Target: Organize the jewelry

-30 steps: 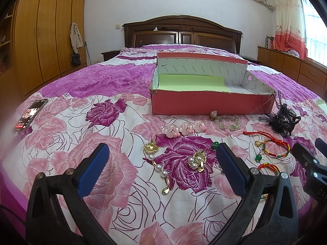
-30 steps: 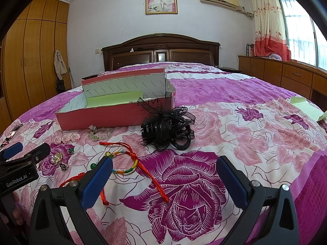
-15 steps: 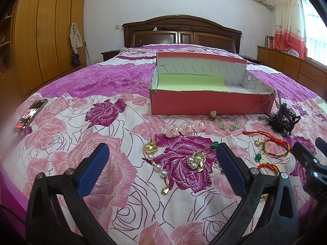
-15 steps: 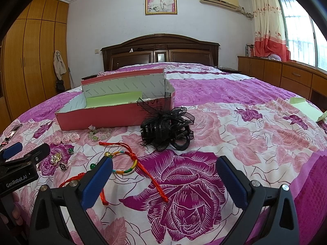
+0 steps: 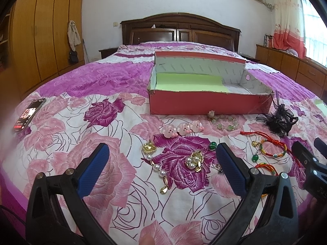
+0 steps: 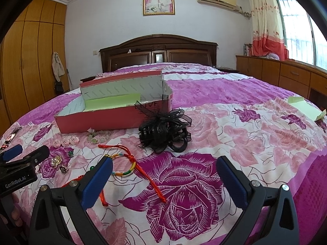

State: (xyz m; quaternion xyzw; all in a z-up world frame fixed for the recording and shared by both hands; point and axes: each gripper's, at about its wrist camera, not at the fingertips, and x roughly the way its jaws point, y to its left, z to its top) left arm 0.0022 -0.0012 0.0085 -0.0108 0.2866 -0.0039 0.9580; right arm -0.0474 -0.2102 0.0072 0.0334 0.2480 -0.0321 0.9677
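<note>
An open red box (image 5: pixel 208 104) (image 6: pixel 98 120) stands on the flowered bedspread. In front of it lie three pink pig charms (image 5: pixel 181 128), a pale green bead bracelet (image 5: pixel 224 120), a pearl-and-gold earring (image 5: pixel 155 161), a pearl cluster brooch (image 5: pixel 193 160), a coloured cord bracelet (image 5: pixel 271 149) (image 6: pixel 124 167) with red strings, and a black lace hair clip (image 5: pixel 282 120) (image 6: pixel 165 130). My left gripper (image 5: pixel 161 163) hovers open just short of the pearl pieces, holding nothing. My right gripper (image 6: pixel 163 175) is open and empty, with the cord bracelet by its left finger.
A phone (image 5: pixel 28 114) lies at the bed's left edge. Pale green paper (image 6: pixel 304 108) sits at the far right of the bed. A wooden headboard (image 6: pixel 159 51), a wardrobe (image 5: pixel 40 40) on the left and low cabinets (image 6: pixel 286 75) on the right surround the bed.
</note>
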